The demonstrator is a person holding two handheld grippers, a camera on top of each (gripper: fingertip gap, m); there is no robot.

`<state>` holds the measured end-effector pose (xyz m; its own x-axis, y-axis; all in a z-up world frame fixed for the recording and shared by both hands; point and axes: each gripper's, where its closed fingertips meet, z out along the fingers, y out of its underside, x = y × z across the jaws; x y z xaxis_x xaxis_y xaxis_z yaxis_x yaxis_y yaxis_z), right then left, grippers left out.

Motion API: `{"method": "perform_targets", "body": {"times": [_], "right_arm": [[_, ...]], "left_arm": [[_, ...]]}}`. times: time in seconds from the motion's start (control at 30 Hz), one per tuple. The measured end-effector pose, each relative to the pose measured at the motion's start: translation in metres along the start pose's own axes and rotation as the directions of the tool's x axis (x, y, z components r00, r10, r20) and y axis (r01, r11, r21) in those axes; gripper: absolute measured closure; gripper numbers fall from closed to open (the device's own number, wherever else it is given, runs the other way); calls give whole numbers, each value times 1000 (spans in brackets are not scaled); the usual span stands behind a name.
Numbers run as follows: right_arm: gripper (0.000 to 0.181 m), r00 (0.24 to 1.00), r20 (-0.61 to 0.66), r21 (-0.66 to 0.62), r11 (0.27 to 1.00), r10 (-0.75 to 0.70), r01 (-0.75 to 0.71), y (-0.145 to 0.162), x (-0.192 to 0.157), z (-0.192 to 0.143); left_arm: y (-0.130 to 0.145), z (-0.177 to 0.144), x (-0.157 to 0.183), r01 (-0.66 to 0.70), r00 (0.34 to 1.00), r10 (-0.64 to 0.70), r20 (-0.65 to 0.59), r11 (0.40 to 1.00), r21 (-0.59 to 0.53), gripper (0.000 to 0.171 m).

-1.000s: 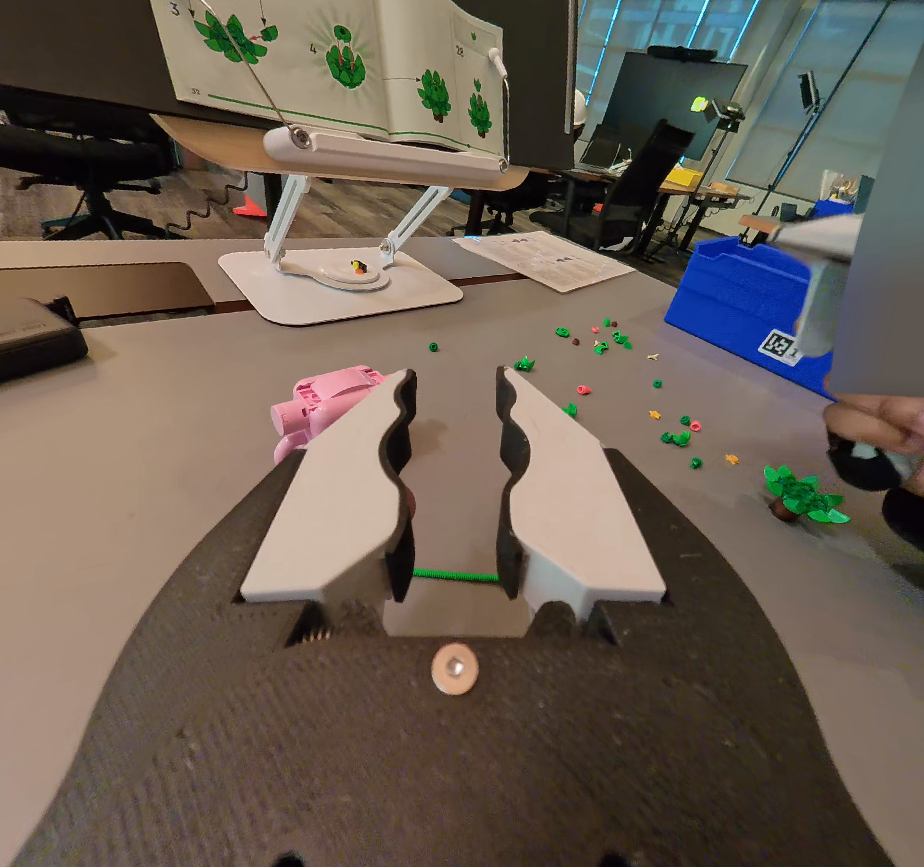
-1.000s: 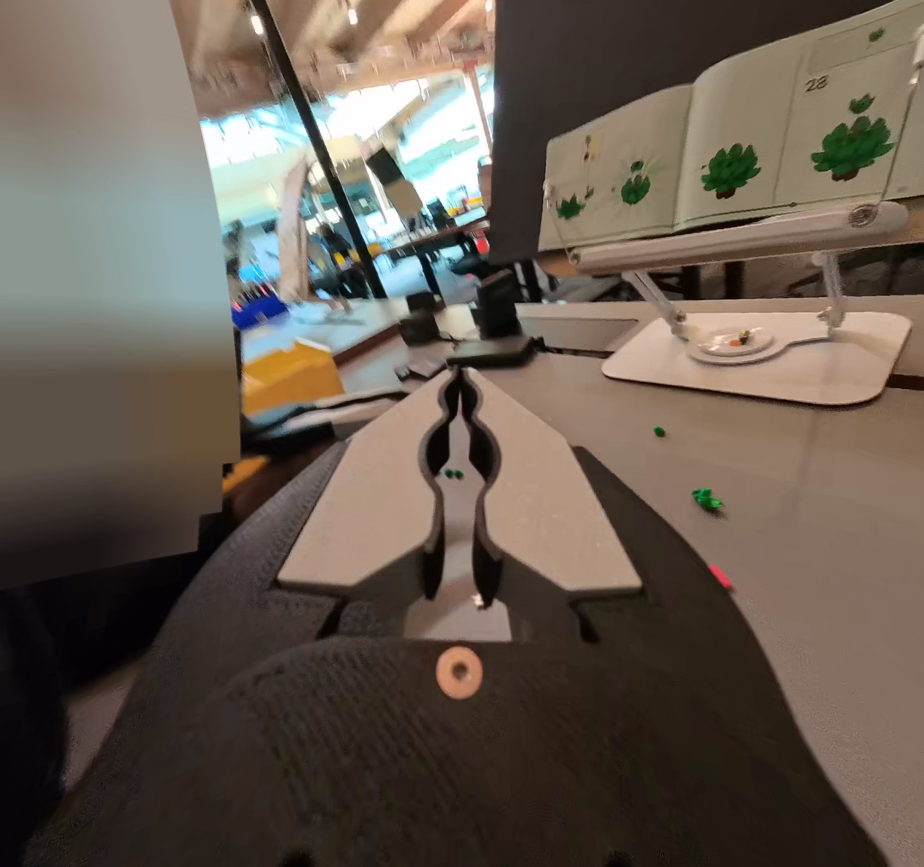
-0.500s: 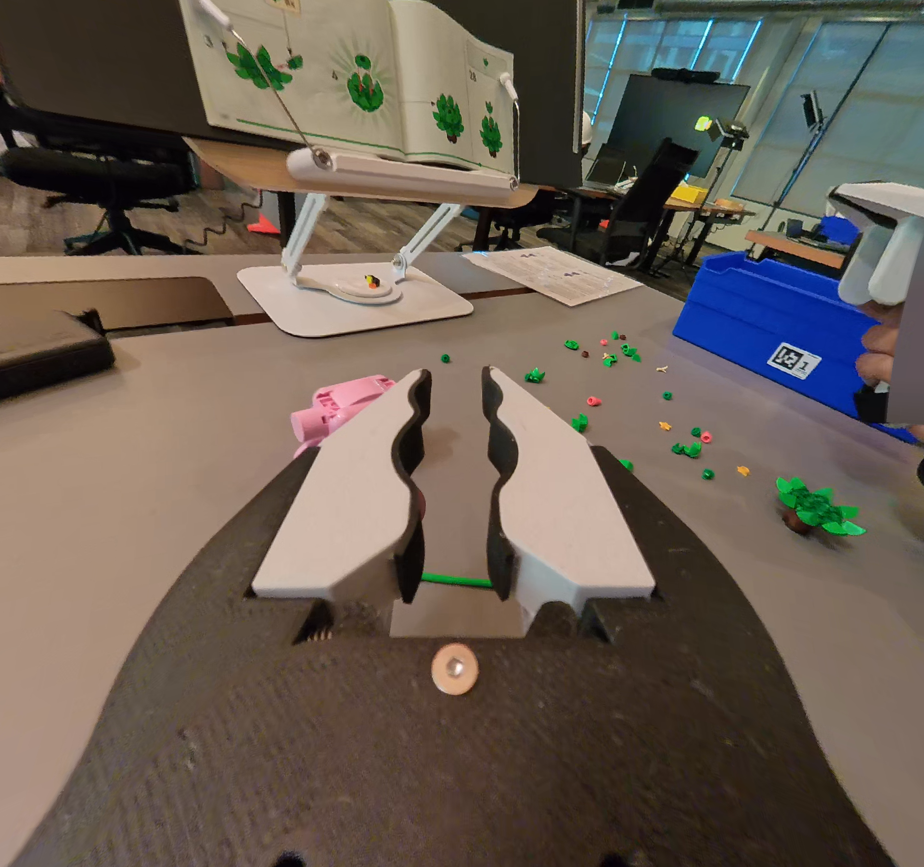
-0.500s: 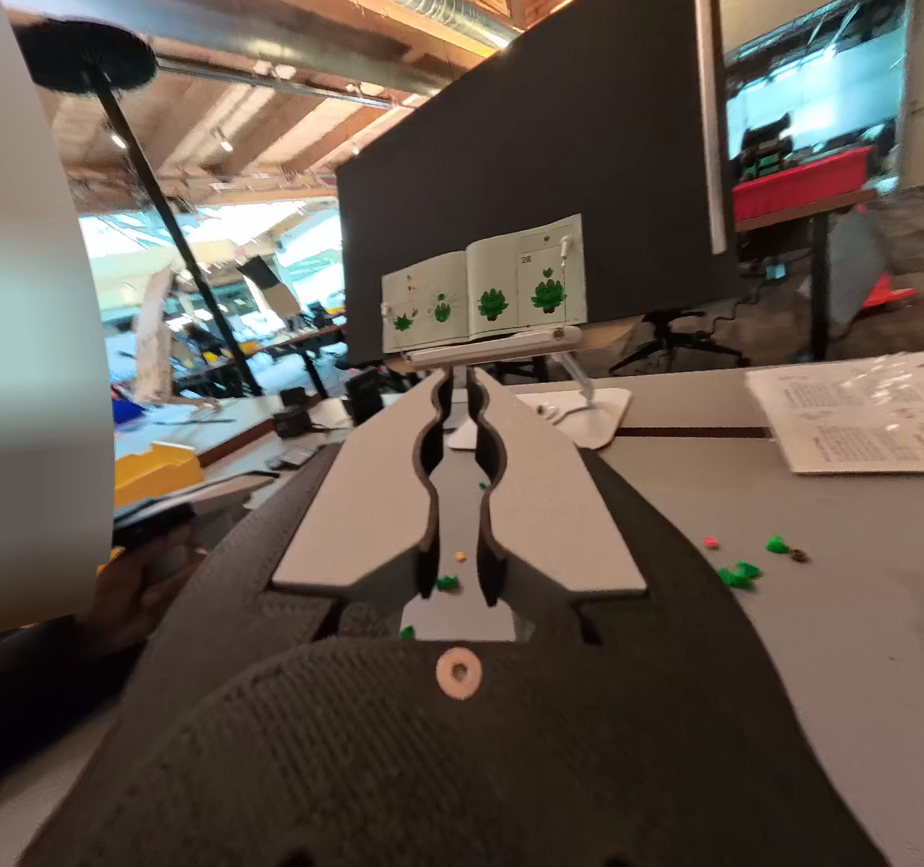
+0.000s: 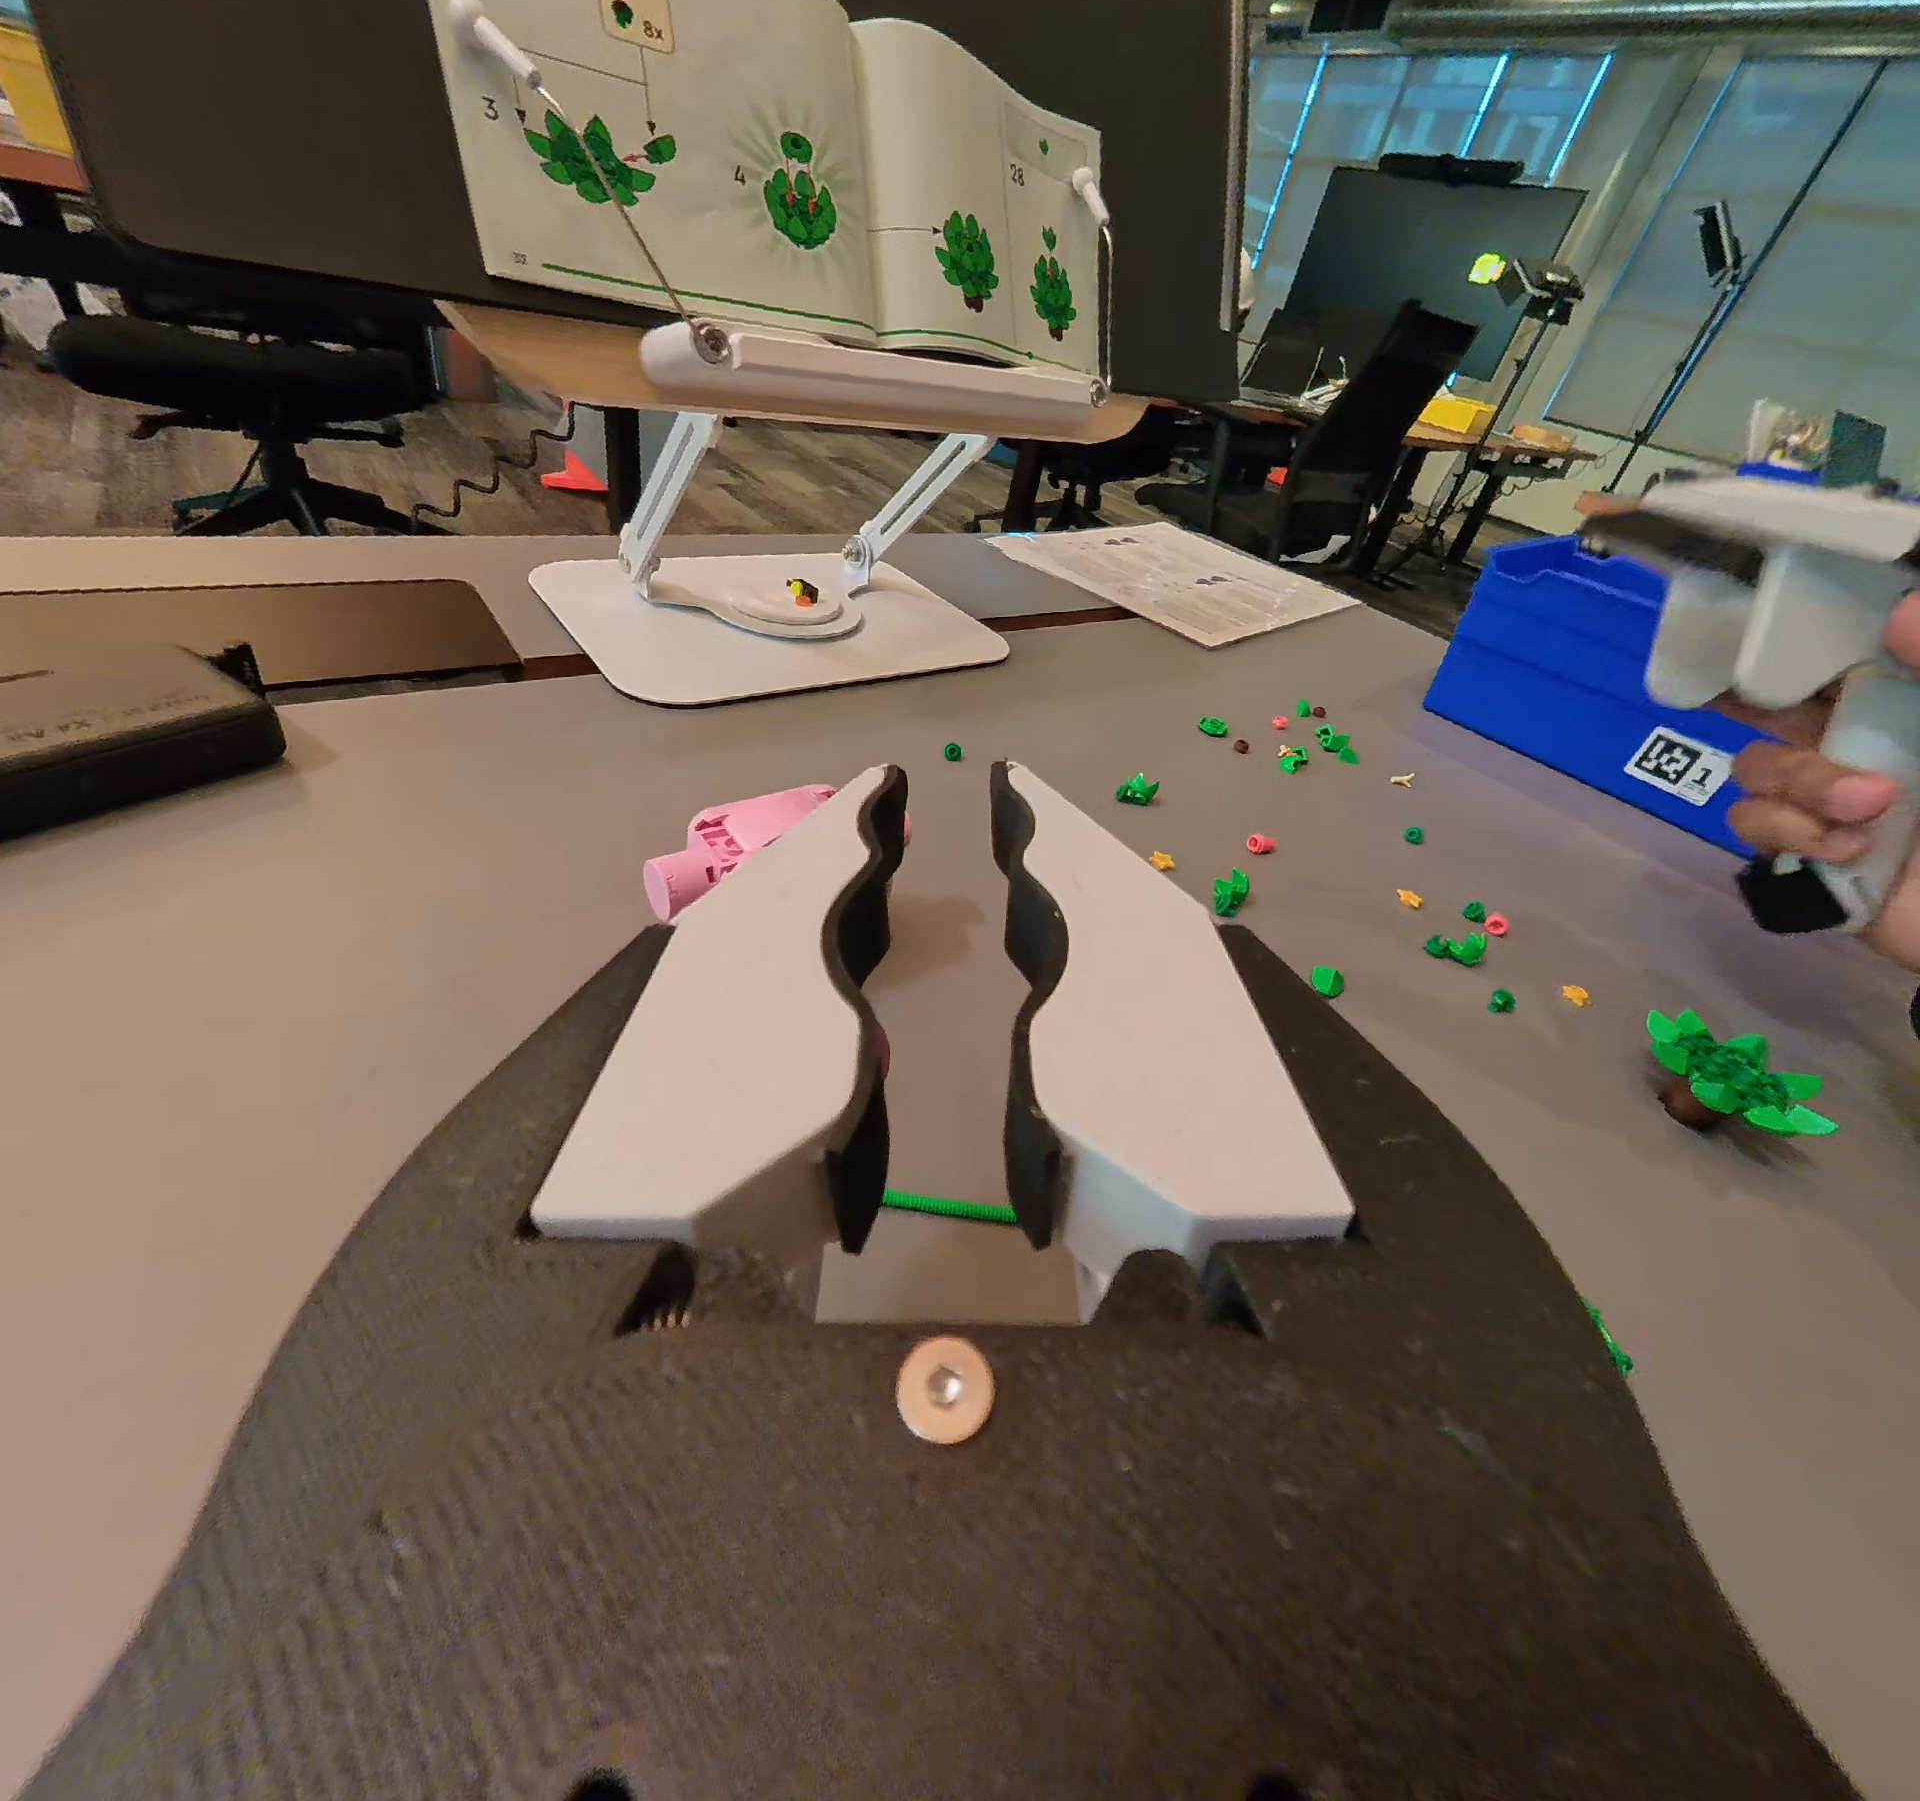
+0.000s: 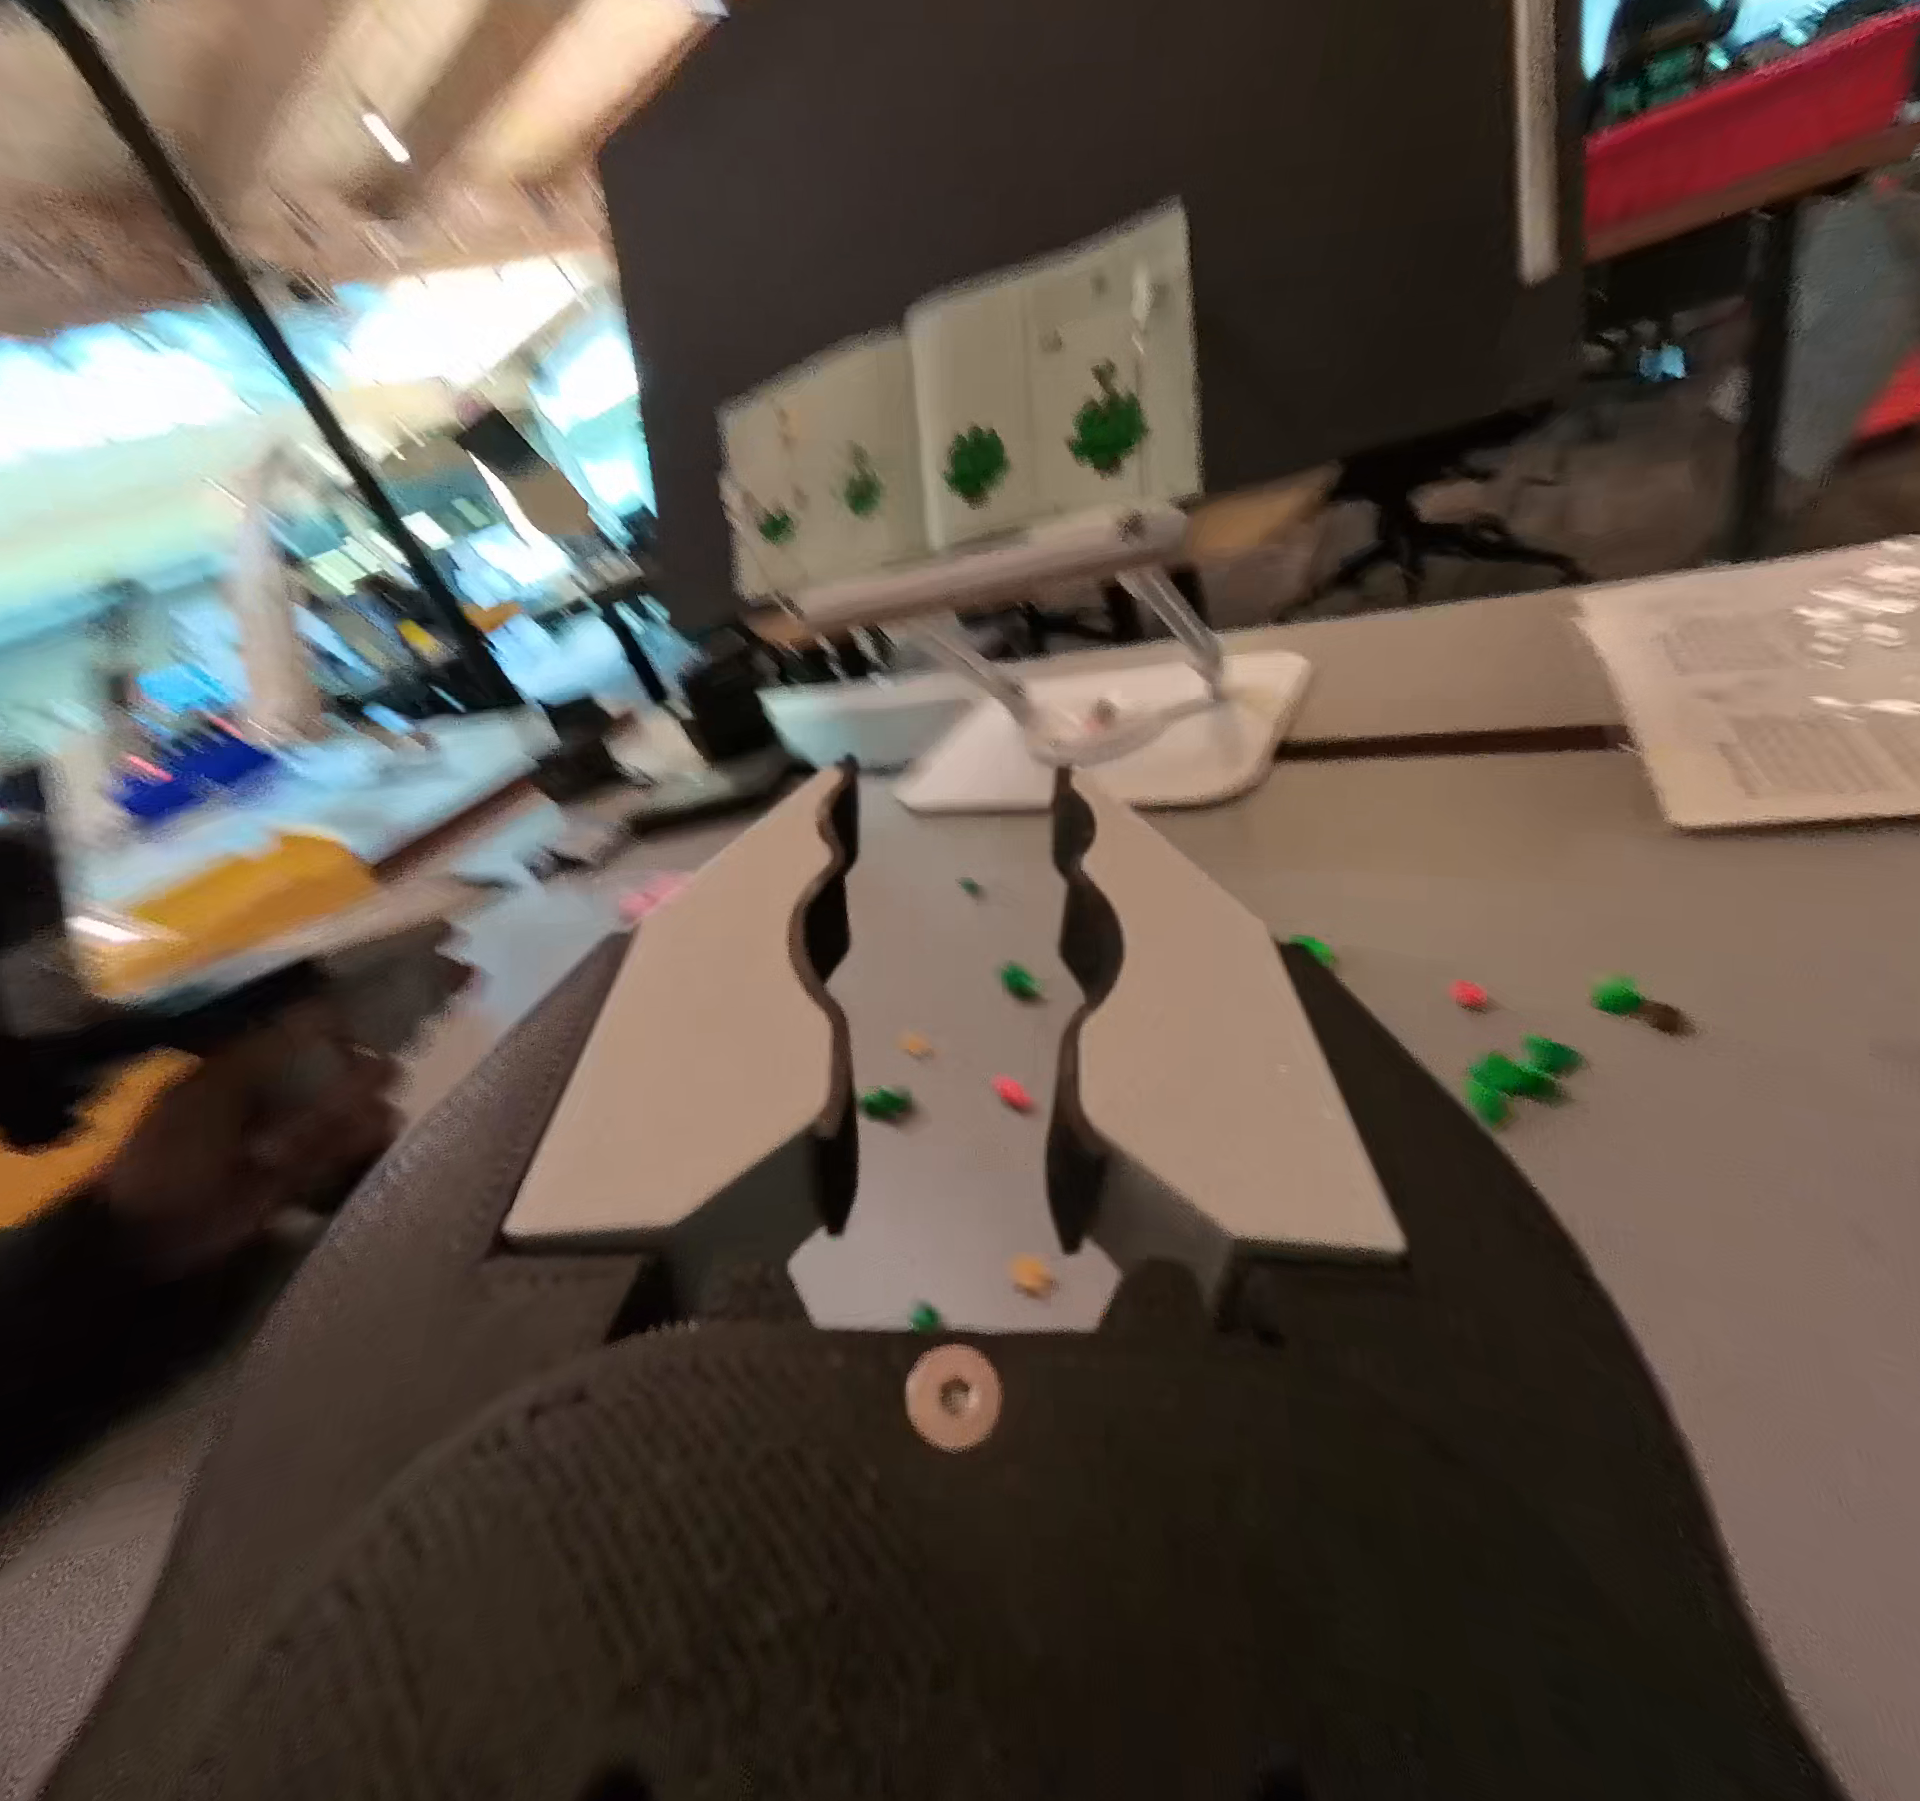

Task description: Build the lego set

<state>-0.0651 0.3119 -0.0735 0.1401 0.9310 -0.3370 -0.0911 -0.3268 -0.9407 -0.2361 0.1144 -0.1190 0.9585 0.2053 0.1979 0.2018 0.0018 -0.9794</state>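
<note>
My left gripper (image 5: 948, 783) is open and empty, low over the grey table (image 5: 312, 972). A pink lego piece (image 5: 717, 839) lies just behind its left finger. Small green, pink and orange lego bits (image 5: 1231, 891) are scattered to the right, with a built green leafy plant (image 5: 1730, 1084) at the far right. My right gripper (image 6: 954, 793) is open and empty above loose bits (image 6: 1018, 980); this view is blurred. It also shows in the left wrist view (image 5: 1766, 598), held by a hand.
An open instruction book (image 5: 790, 162) sits on a white stand (image 5: 769, 639) at the back. A blue bin (image 5: 1558, 681) stands at the right, a paper sheet (image 5: 1164, 577) behind it, and a black flat object (image 5: 114, 723) at the left. About 25 cm separates my left fingertips from my right. The built green leafy plant (image 5: 1730, 1084) is closer to my right gripper, around 20 cm from its tips; the left tips are 25 cm off.
My right gripper has opened from nearly shut to wide and swung down toward the scattered bits. My left gripper's jaws have narrowed a little; it stays near the pink piece.
</note>
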Motion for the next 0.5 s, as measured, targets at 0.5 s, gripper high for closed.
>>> {"method": "perform_targets", "body": {"times": [0.5], "right_arm": [[138,906,-180,-685,710,-384,165,113,115,83]], "left_arm": [[-2,-2,-9,121,992,-120,-37,992,27,162]]}}
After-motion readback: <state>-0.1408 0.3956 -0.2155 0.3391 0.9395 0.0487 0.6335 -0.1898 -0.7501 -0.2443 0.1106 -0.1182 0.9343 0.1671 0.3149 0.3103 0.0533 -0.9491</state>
